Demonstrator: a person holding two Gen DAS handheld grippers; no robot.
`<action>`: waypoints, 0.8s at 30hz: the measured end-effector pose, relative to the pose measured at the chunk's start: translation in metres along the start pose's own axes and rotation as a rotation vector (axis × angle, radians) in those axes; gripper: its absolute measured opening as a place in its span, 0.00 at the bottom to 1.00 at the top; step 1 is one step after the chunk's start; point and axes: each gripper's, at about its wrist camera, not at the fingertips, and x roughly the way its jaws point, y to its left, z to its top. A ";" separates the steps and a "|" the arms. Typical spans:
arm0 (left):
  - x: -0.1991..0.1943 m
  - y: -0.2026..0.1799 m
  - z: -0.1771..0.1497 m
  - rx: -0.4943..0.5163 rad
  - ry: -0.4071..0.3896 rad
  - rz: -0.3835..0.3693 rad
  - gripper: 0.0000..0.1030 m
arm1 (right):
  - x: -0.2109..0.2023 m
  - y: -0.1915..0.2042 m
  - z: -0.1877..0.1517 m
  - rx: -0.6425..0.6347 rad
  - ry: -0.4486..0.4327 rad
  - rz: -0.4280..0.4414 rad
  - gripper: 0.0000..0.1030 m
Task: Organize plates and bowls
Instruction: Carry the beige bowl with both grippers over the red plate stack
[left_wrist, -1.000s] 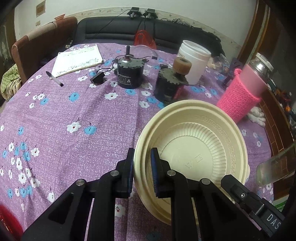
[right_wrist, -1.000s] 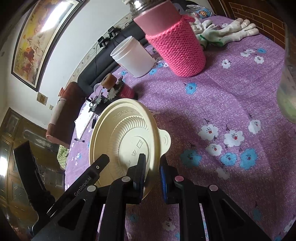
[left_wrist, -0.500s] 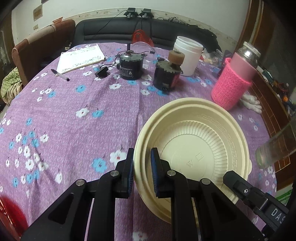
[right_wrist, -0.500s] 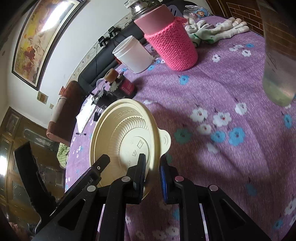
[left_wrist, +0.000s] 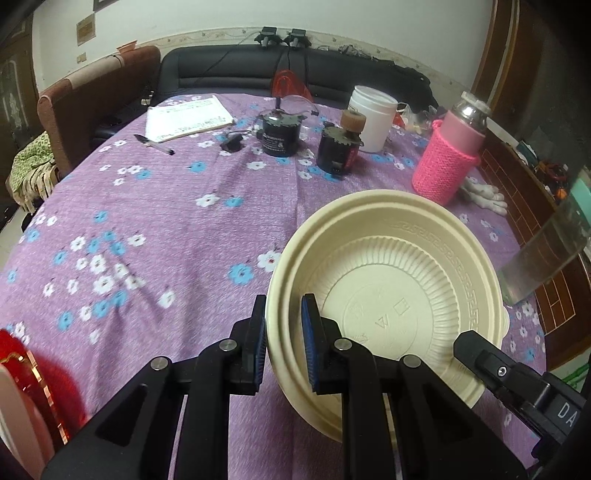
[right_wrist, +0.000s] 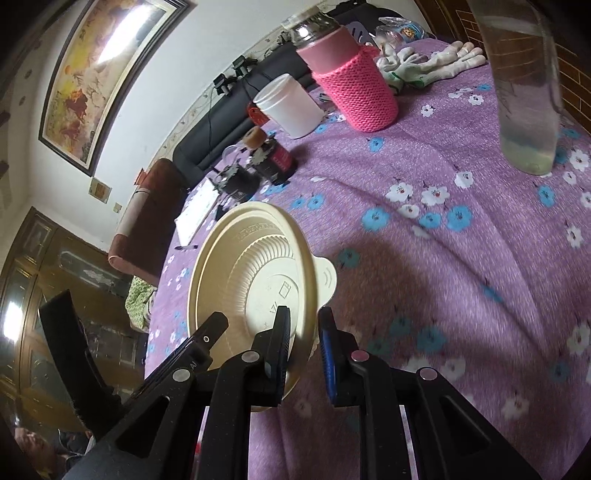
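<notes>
One cream bowl, two grippers

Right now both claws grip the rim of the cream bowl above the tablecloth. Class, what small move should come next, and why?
Probably carry the bowl on level toward the near edge. The left claw and right claw pinch opposite rims, and the tablecloth below is bare.

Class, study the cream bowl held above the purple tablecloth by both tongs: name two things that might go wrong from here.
1. Both the left tongs and the right tongs pinch only the thin rim of the cream bowl, so uneven pulling might bend it or let it slip.
2. The clear glass stands near the bowl's right side, so a sideways swing could topple it.
</notes>
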 end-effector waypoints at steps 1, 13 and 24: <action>-0.007 0.003 -0.002 -0.003 -0.008 0.002 0.15 | -0.003 0.002 -0.003 -0.002 0.000 0.005 0.16; -0.093 0.058 -0.024 -0.085 -0.116 0.036 0.15 | -0.052 0.063 -0.047 -0.115 -0.028 0.089 0.16; -0.157 0.133 -0.054 -0.202 -0.184 0.105 0.15 | -0.069 0.142 -0.104 -0.268 -0.007 0.180 0.16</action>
